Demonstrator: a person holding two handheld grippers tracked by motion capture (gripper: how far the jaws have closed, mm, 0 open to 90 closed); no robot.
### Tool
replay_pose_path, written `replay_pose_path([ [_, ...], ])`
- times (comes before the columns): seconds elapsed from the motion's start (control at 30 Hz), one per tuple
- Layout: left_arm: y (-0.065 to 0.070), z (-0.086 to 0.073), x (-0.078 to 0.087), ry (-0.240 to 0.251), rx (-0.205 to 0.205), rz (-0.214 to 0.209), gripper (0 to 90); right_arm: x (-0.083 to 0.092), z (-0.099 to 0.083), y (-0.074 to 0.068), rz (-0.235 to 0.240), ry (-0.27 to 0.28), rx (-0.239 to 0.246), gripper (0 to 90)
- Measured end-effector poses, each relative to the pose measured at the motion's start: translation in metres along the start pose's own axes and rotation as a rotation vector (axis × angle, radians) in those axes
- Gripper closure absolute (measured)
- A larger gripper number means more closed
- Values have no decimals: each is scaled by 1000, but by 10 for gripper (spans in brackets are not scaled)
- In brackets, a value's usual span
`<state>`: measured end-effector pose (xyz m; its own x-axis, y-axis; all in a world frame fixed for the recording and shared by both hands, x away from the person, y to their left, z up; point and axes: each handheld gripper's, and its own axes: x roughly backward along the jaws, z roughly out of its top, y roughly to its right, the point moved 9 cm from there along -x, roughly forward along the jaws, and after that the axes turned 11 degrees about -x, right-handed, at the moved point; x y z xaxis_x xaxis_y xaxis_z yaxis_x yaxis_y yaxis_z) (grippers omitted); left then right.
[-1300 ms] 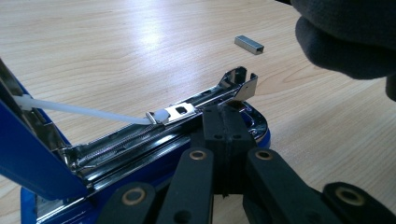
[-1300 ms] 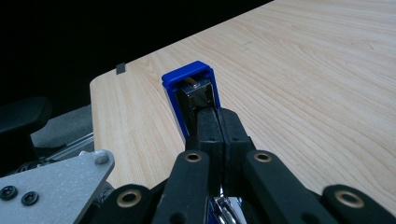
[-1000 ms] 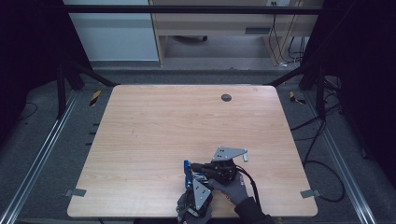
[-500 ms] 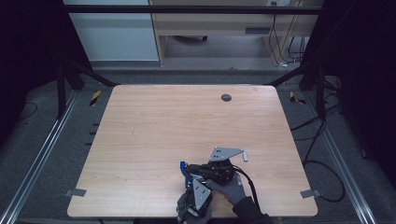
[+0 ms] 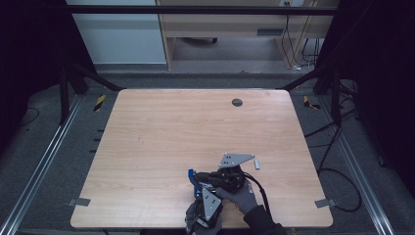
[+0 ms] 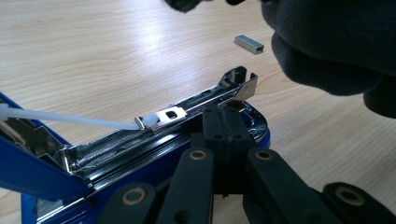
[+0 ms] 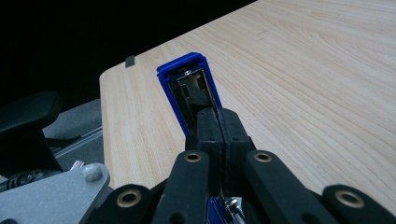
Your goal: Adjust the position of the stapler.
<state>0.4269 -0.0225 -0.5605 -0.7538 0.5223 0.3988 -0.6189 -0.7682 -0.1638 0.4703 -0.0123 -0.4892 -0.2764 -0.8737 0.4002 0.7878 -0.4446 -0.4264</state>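
Note:
A blue stapler (image 5: pixel 194 179) lies swung open near the table's front edge. Its chrome staple rail (image 6: pixel 196 105) is bare, with a white pusher rod (image 6: pixel 65 117) reaching back to the lid. My left gripper (image 6: pixel 224 108) is shut, its tips resting against the side of the rail near its front end. The blue lid (image 7: pixel 184 81) stands up in the right gripper view. My right gripper (image 7: pixel 217 114) is shut, and the lid's thin metal edge runs into its jaw seam. A short staple strip (image 6: pixel 249 44) lies on the wood beyond the stapler; it is also seen as staple strip (image 5: pixel 257 164).
The wooden table (image 5: pixel 195 127) has a round cable hole (image 5: pixel 237 102) at the back. A gloved hand (image 6: pixel 336 42) is close above the stapler's front. The table's front left corner (image 7: pixel 112 79) lies just beyond the lid.

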Motion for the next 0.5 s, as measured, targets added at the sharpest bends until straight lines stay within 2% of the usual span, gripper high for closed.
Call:
replay_pose_path([
  [0.5, 1, 0, 0, 2, 0, 2, 900, -13, 0, -4, 23, -41, 1, 900],
])
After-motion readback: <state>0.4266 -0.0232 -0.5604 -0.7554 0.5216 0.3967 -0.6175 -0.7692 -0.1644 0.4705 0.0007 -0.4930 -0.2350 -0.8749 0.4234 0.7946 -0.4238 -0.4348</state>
